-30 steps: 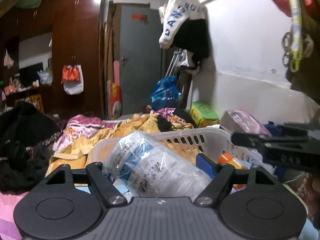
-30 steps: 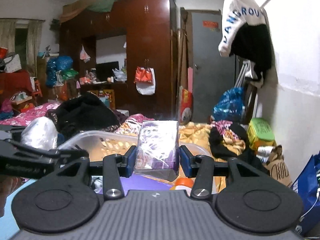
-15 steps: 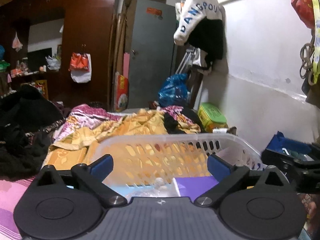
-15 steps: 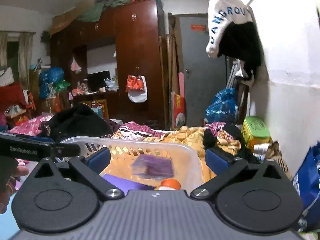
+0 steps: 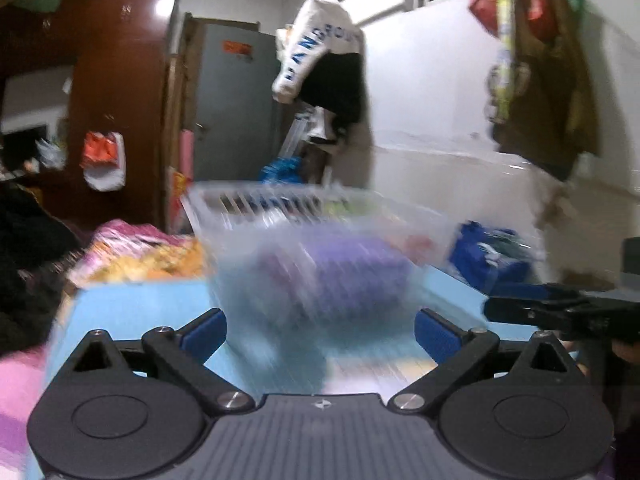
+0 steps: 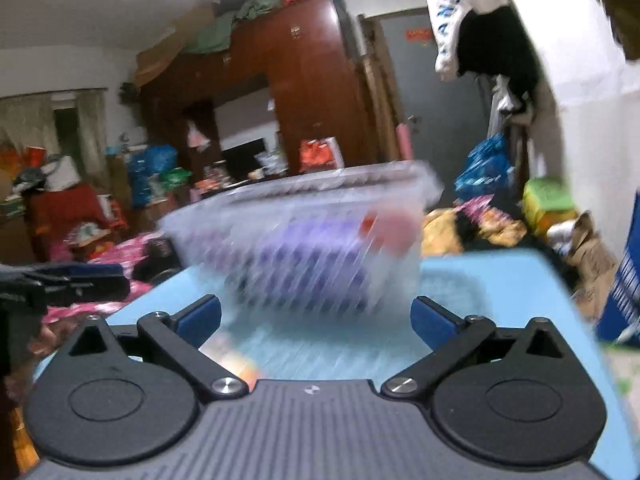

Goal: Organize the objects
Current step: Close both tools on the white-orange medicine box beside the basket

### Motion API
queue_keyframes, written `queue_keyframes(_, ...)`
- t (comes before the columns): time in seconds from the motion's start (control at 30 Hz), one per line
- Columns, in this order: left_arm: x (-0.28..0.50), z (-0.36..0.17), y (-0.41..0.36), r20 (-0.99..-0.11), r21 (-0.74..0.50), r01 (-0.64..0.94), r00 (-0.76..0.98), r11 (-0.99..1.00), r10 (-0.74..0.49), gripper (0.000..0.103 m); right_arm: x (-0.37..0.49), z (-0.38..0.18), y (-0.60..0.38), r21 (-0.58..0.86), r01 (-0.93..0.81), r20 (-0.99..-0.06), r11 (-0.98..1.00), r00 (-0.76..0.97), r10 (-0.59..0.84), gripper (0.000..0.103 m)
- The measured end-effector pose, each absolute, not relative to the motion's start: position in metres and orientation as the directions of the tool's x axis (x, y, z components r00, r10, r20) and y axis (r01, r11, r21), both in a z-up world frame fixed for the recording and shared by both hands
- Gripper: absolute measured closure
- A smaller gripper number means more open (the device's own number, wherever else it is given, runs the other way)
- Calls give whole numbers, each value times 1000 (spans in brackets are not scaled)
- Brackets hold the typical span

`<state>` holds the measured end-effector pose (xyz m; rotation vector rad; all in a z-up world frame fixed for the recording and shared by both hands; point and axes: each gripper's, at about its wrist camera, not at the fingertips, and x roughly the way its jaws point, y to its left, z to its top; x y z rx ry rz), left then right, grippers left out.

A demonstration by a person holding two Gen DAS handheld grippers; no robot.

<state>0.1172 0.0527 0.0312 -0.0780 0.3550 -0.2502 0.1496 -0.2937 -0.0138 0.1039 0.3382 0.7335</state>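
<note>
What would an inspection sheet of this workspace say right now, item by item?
Surface: light blue tabletop, mostly bare.
Job's things: clear plastic basket on it, holding a purple pack and something orange-red; blurred.
Clutter: heaped clothes, blue bag.
Grippers: left tool open, empty; right tool open, empty.
Cables: nothing seen.
Surroundings: brown wardrobe, grey door, hanging white garment.
</note>
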Motion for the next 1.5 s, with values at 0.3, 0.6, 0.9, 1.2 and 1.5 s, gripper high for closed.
queue_keyframes(0.3, 128, -5, 57, -416, -129, 337, 835, 933, -360, 11, 113, -39, -275, 154, -738, -246, 657, 615, 749, 0)
queue_keyframes(0.6, 133, -18, 50, -435, -144, 385, 802, 911, -408, 29, 117, -57, -264, 150, -778, -286, 610, 557, 780, 18)
queue_keyframes(0.9, 118, -20, 36, -416, -68, 431, 808, 900, -418, 39, 113, -64, -277, 130, -792, -274, 597, 550, 789, 33)
queue_keyframes(1.2, 114, -29, 37, -379, -86, 389, 839, 917, -391, 54, 116, -65, -287, 111, -790, -258, 603, 563, 785, 54)
queue_keyframes(1.5, 99, -31, 26, -332, -48, 321, 888, 946, -318, 61, 109, -64, -286, 55, -778, -239, 626, 599, 764, 60)
